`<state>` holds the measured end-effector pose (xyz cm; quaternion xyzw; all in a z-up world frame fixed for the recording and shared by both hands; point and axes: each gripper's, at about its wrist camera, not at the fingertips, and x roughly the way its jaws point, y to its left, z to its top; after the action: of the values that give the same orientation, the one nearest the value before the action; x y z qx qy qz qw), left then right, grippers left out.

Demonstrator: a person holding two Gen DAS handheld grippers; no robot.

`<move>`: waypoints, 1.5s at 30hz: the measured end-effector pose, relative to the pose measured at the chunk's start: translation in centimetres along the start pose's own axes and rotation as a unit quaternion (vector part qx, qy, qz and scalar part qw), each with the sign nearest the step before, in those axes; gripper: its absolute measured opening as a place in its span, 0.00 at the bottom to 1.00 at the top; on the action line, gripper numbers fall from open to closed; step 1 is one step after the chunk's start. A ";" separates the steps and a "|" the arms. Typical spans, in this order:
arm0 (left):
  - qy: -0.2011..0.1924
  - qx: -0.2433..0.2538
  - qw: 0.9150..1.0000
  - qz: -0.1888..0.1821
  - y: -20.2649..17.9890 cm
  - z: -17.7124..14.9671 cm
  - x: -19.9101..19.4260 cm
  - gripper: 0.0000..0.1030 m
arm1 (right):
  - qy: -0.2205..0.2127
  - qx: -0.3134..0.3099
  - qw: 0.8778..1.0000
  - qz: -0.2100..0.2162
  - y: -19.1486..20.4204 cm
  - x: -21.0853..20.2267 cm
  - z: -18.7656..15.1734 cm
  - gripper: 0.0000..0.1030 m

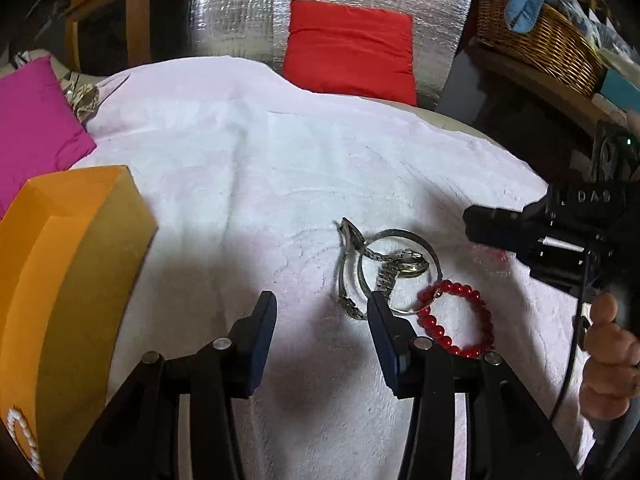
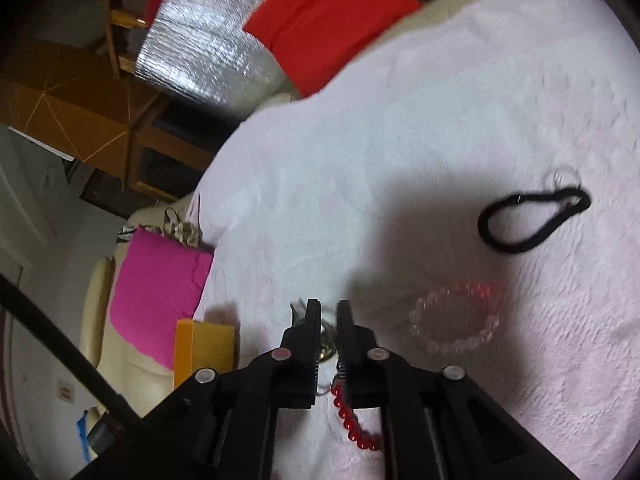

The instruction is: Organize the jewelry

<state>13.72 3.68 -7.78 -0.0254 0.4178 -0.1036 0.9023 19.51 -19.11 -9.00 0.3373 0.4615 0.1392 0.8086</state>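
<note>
On a pale pink towel (image 1: 248, 168) lies a pile of jewelry: a silver bangle (image 1: 400, 270), two metal watches (image 1: 350, 264), and a red bead bracelet (image 1: 460, 318). My left gripper (image 1: 322, 312) is open and empty, its right finger (image 1: 380, 320) at the bangle's near edge. An orange box (image 1: 60, 280) stands at left, with a pearl bracelet (image 1: 22, 436) in it. My right gripper (image 2: 329, 316) is nearly shut and empty above the pile; it also shows in the left wrist view (image 1: 484, 228). A clear bead bracelet (image 2: 456, 320) and a black hair tie (image 2: 532, 220) lie to its right.
A magenta cushion (image 1: 32, 128) lies at the towel's left edge and a red cushion (image 1: 352, 48) at the back against silver foil. A wicker basket (image 1: 536, 44) stands on a shelf at the back right. The orange box shows in the right wrist view (image 2: 204, 352).
</note>
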 end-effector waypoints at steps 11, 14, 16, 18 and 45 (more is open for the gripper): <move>0.002 -0.011 1.000 0.021 2.1 -0.3 -0.5 0.48 | 0.032 -0.018 0.999 -0.008 0.8 3.9 -0.6 0.55; 0.001 -0.013 1.000 0.024 2.8 -0.4 -0.8 0.48 | 0.023 -0.057 0.998 -0.027 2.3 4.2 -1.0 0.58; 0.001 -0.018 0.999 0.026 3.2 -0.3 -0.9 0.48 | 0.027 -0.095 0.994 -0.045 3.6 4.5 -1.6 0.67; 0.001 -0.022 0.999 0.027 3.5 -0.2 -1.1 0.48 | 0.030 -0.136 0.988 -0.072 4.9 4.9 -2.5 0.67; 0.006 -0.034 0.999 0.032 4.0 -0.1 -0.7 0.48 | 0.004 -0.128 0.988 -0.088 3.3 3.4 -1.7 0.09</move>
<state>13.84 7.75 -7.83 -0.0418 0.4267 -0.0609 0.9014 20.14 -14.18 -9.62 0.1882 0.4714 0.1268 0.8522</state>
